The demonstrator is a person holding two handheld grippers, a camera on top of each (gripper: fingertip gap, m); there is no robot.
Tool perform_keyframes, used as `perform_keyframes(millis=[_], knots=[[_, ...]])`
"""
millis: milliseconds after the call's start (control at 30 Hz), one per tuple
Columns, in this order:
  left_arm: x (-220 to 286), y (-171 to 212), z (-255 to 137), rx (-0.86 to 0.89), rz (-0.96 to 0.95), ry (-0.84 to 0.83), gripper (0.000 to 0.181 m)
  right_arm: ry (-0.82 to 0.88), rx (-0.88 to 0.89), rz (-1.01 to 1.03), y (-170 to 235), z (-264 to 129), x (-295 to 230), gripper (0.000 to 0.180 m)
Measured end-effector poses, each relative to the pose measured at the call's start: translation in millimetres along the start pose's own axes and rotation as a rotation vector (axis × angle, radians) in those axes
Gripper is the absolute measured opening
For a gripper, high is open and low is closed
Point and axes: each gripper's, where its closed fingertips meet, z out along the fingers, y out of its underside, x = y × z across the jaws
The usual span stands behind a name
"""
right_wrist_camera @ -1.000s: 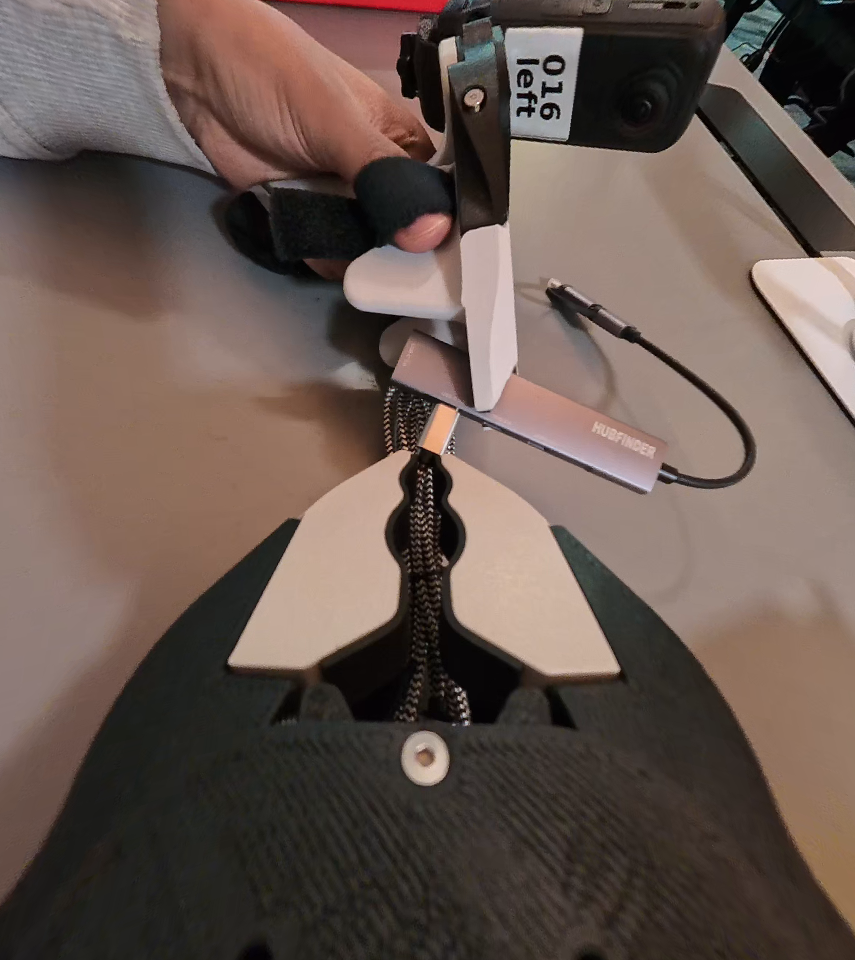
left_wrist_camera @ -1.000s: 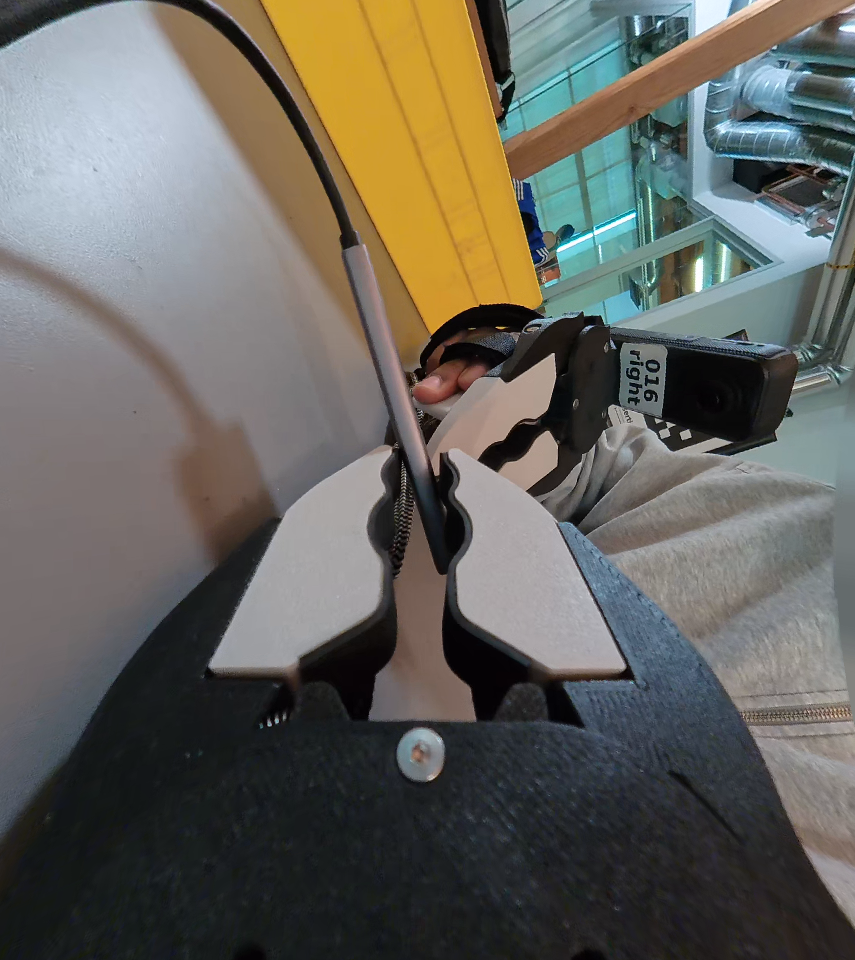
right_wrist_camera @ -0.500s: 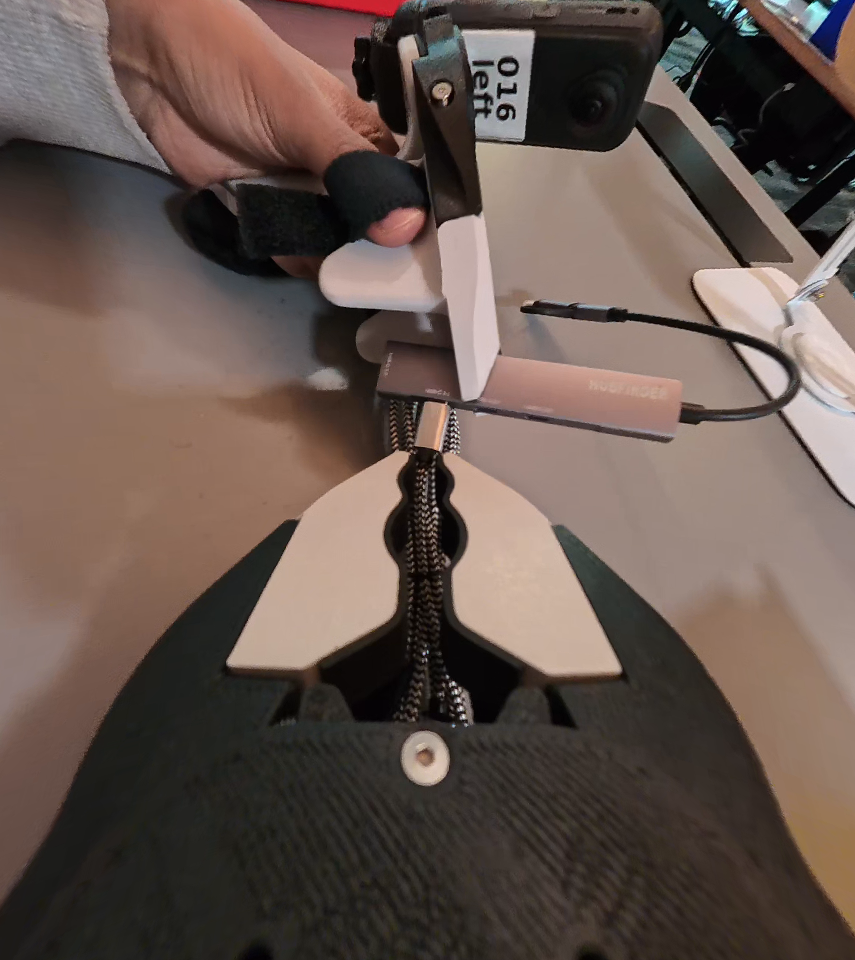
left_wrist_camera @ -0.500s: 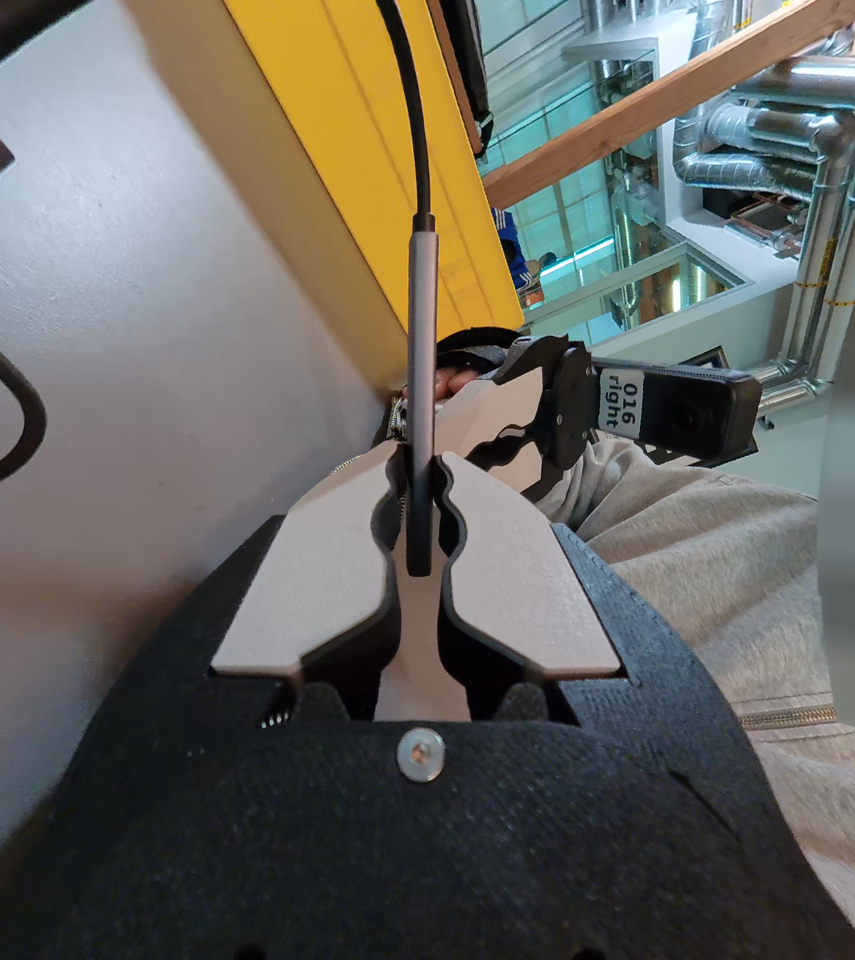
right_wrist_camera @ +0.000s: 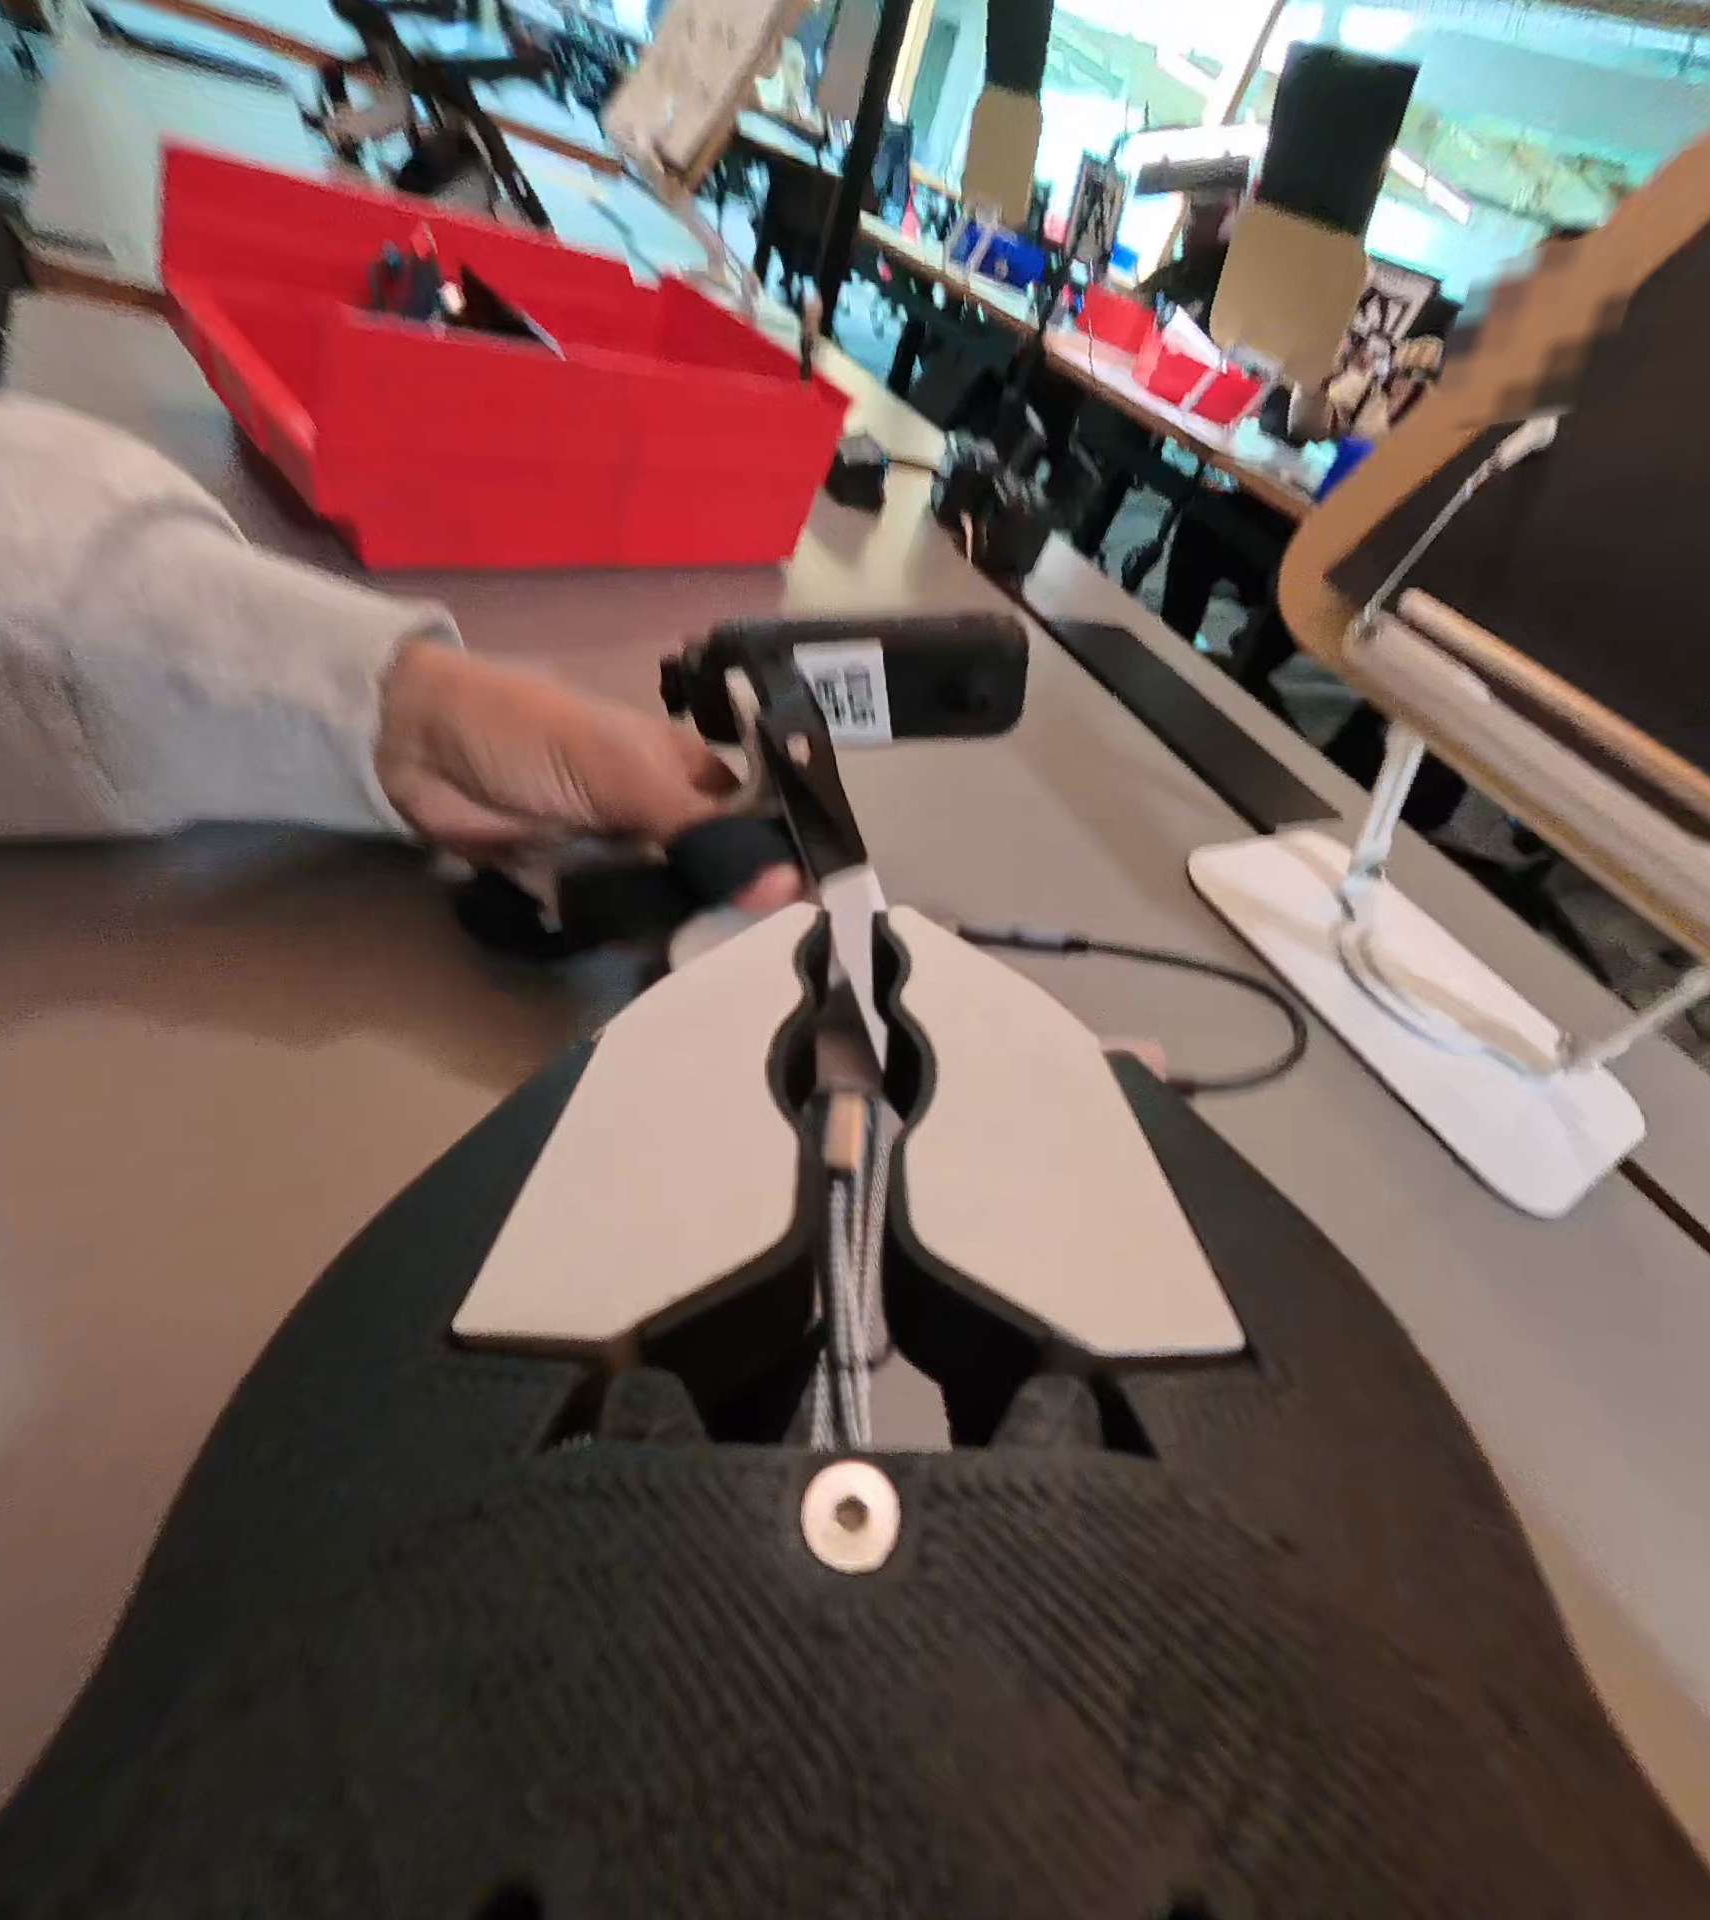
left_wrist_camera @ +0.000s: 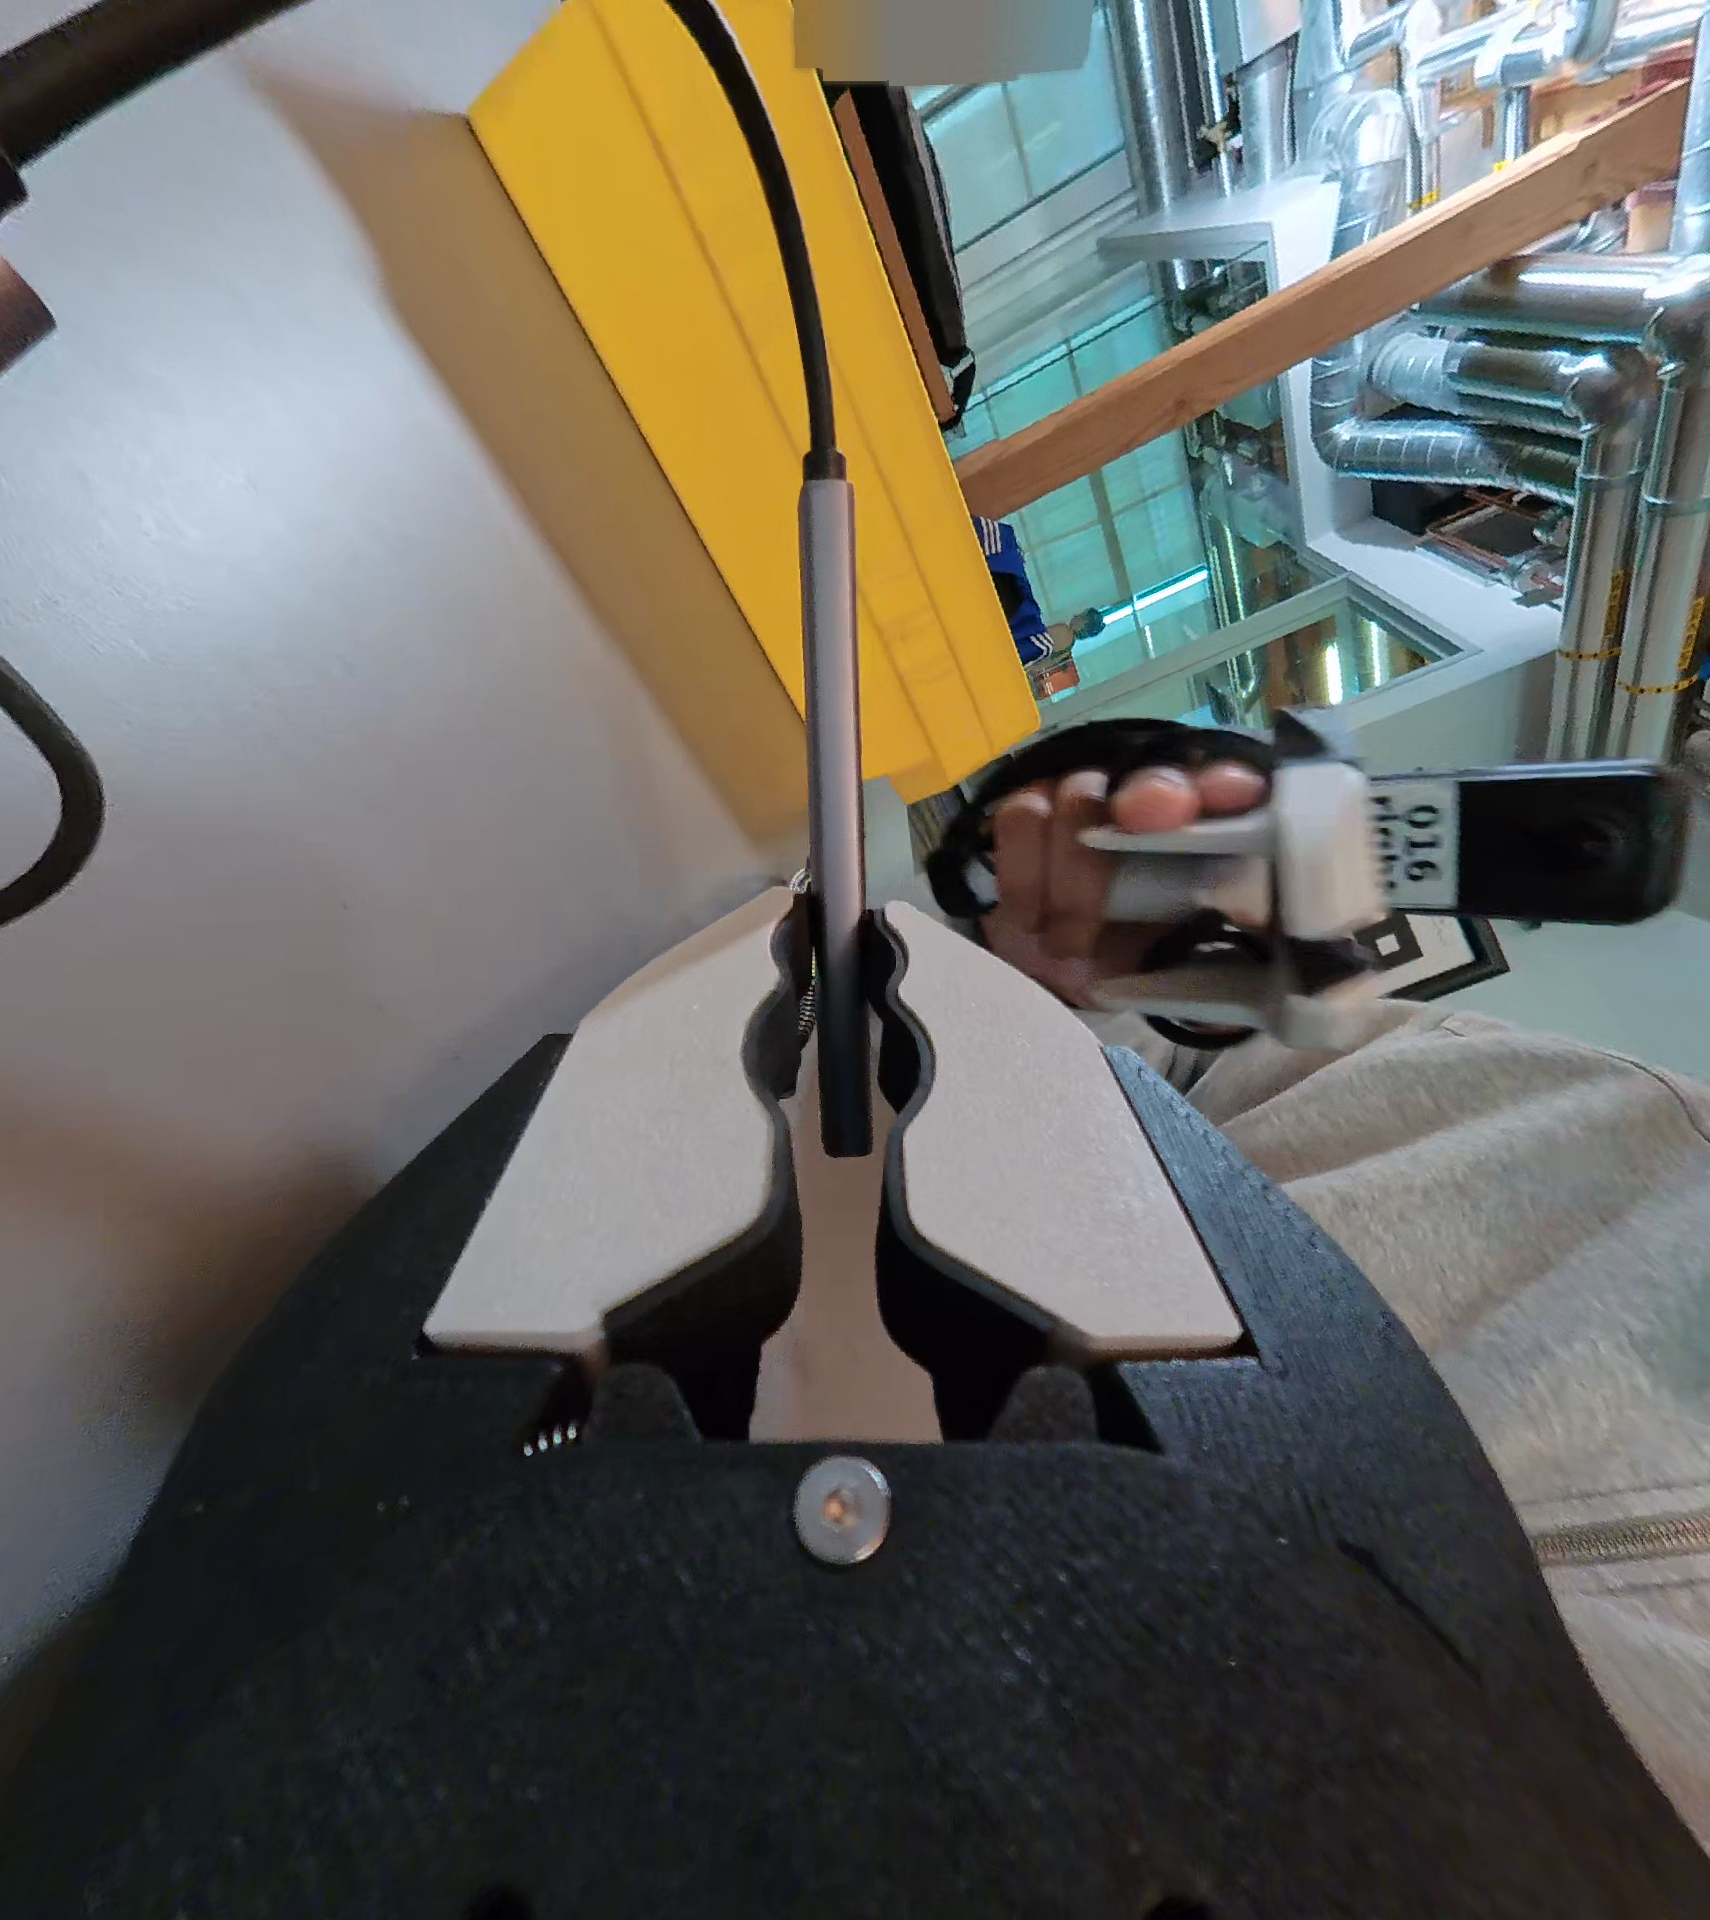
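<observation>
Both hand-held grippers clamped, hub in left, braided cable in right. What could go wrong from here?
1. The left hand-held gripper pinches only the near end of the thin grey hub; most of it sticks out, so it may pivot or slip.
2. The right hand-held gripper grips the braided cable behind its plug, so the plug may flex off line.
3. The hub's black lead curls beside the white stand base and might snag.

Left claw (left_wrist_camera: 835, 997) clamped narrow, right claw (right_wrist_camera: 856, 1023) clamped narrow, tips close together

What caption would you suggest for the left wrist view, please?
Left gripper clamps a slim grey hub edge-on above the grey table, yellow bin behind.
</observation>
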Motion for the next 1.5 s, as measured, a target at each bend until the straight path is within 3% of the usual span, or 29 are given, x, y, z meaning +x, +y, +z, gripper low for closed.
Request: perform_keyframes(millis=[33, 200, 333, 500, 633, 967, 1133, 1500], knots=[[0, -2, -1, 0.007, 0.001, 0.000, 0.010, -0.015, 0.028, -0.002, -14, 3, -4, 0.007], [-1, -15, -9, 0.087, 0.008, 0.011, 0.010, -0.105, 0.110, -0.085, -77, 41, -36, 0.008], [-2, -17, -10, 0.094, 0.037, -0.013, 0.010, -0.288, 0.182, -0.078, -128, 98, -77, 0.011], [-3, -16, -8, 0.087, 0.047, -0.021, 0.010, -0.525, 0.002, 0.008, -142, 198, -123, 0.020], [-3, -16, -8, 0.081, 0.049, -0.022, 0.010, -0.680, -0.073, 0.105, -163, 247, -155, 0.025], [-2, -17, -4, 0.092, 0.026, -0.009, 0.010, -0.706, -0.199, 0.082, -190, 334, -187, 0.030], [-2, -17, -4, 0.088, 0.021, -0.006, 0.010, -0.643, -0.297, -0.153, -176, 359, -212, 0.028], [-3, -14, -1, 0.072, 0.025, -0.018, 0.010, -0.530, -0.298, -0.127, -176, 354, -169, 0.024]])
